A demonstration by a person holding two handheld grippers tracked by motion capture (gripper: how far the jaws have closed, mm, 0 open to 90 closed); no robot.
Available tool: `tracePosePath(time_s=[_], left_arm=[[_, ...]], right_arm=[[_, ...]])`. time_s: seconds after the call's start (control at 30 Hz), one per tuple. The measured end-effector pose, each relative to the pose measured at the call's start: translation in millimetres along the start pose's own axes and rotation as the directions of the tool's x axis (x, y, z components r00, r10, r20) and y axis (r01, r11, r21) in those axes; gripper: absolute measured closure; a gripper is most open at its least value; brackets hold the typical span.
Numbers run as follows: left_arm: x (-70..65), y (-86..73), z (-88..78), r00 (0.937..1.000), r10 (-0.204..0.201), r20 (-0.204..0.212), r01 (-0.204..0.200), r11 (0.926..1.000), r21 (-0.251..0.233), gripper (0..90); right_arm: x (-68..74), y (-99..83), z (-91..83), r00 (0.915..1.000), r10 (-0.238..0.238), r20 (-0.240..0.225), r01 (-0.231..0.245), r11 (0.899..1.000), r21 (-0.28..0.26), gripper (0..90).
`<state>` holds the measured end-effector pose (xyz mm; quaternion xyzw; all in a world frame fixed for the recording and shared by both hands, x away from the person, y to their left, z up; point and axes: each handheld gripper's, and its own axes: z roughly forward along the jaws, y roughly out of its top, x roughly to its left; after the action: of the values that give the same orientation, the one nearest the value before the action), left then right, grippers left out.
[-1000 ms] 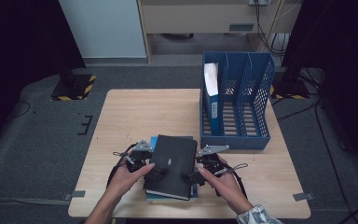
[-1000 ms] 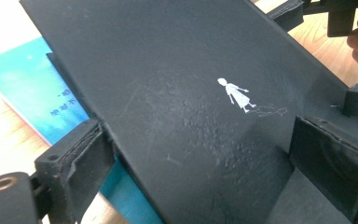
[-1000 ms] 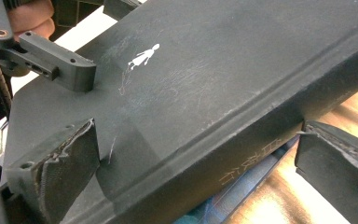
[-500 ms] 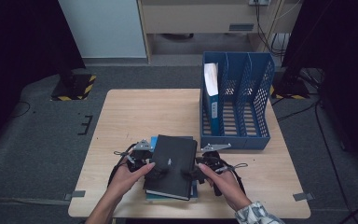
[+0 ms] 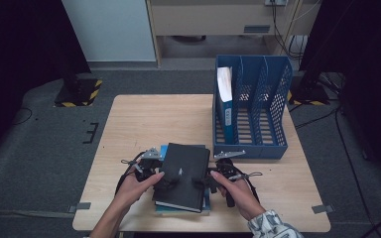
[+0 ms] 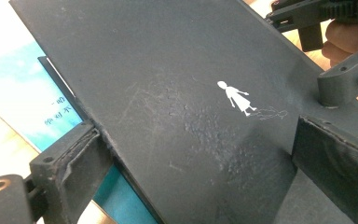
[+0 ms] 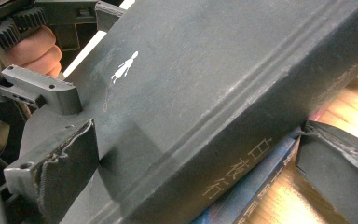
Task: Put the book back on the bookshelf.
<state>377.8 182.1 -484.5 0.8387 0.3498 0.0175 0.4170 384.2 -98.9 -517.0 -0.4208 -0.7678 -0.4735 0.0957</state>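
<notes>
Blue file rack [image 5: 277,148] — one white-topped binder [image 5: 224,94] inside

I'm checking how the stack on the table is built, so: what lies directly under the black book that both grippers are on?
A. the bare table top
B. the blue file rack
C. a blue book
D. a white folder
C: in the left gripper view a blue book shows under the edge of the black book, and the high view shows its blue edge beneath the black cover.
</notes>
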Motion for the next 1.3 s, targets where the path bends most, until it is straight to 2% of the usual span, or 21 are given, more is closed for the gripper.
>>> tracePosePath(time_s=[0.3,0.5,0.63,0.73,0.87,1.07,1.2,1.3], left_arm=[[2.1,3.9,2.9,0.9998,0.015,0.012,-0.015,0.9998,0.009,4.5],[2.3,4.4,5.3,0.9997,0.019,0.016,-0.019,0.9998,-0.003,4.6],[2.9,4.8,4.9,0.9996,0.019,0.020,-0.019,0.9998,-0.007,5.5],[4.2,5.1,2.0,0.9996,0.019,0.021,-0.019,0.9997,-0.015,9.3],[5.9,5.5,-4.1,0.9994,0.023,0.026,-0.022,0.9993,-0.029,15.0],[5.8,8.2,-17.5,0.9988,0.049,0.004,-0.049,0.9979,-0.042,21.1],[6.4,9.3,-24.2,0.9992,0.039,0.004,-0.039,0.9977,-0.055,24.0],[8.3,13.2,-29.9,0.9993,0.038,-0.003,-0.038,0.9969,-0.069,25.7]], right_arm=[[-5.4,0.9,0.3,0.9996,0.019,-0.020,-0.019,1.000,0.002,0.0],[-10.9,2.3,1.4,0.9986,0.037,-0.037,-0.037,0.999,-0.002,0.0],[-11.4,3.7,1.3,0.9987,0.032,-0.039,-0.032,0.999,0.004,0.1],[-11.0,4.1,0.6,0.9989,0.026,-0.039,-0.026,1.000,0.003,0.4],[-5.5,7.9,-1.5,0.9997,-0.001,-0.023,0.001,1.000,0.000,1.4],[5.0,20.1,-5.3,0.9982,-0.059,0.013,0.059,0.998,-0.007,5.5],[13.0,28.2,-9.6,0.9962,-0.084,0.026,0.084,0.996,-0.022,9.4],[20.0,37.3,-12.8,0.9916,-0.123,0.038,0.124,0.992,-0.022,11.5]])
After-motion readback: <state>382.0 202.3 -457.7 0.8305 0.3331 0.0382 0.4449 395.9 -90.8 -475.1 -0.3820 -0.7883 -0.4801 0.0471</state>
